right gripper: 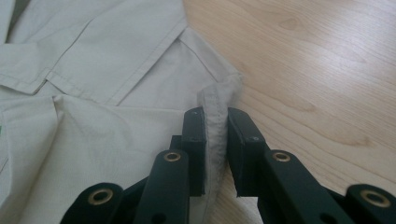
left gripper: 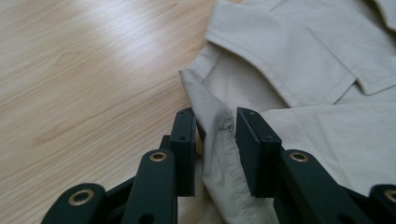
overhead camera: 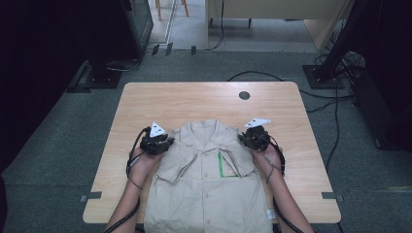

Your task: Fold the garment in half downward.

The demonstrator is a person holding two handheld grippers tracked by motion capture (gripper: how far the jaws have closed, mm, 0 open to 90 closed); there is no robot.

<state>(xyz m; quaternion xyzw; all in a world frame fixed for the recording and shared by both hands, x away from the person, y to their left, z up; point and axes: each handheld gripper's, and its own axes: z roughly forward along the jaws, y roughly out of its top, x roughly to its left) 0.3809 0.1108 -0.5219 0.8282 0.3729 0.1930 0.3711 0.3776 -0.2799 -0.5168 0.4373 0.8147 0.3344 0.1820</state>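
A light wooden table point(overhead camera: 145, 104) fills the middle of the high view, standing on grey carpet. On it lies a beige short-sleeved shirt point(overhead camera: 209, 194), front up, collar toward the far edge and hem hanging off the near edge by you. A green strip marks its chest pocket point(overhead camera: 227, 165), and a small white tag point(overhead camera: 270, 214) sits at the lower side seam. A round dark cable hole point(overhead camera: 244, 95) sits in the far part of the tabletop.

Your forearms come in from the near edge, one at each shoulder of the shirt. Your left gripper point(left gripper: 215, 140) straddles the folded shoulder seam of the left sleeve; a ridge of cloth stands between its two black jaws, and the left jaw touches it, though from this angle a sliver of gap seems to remain at the right jaw, so the pinch looks not quite complete. Your right gripper point(right gripper: 215, 135) has its jaws pressed tight on the raised seam edge of the other shoulder, just beside bare wood
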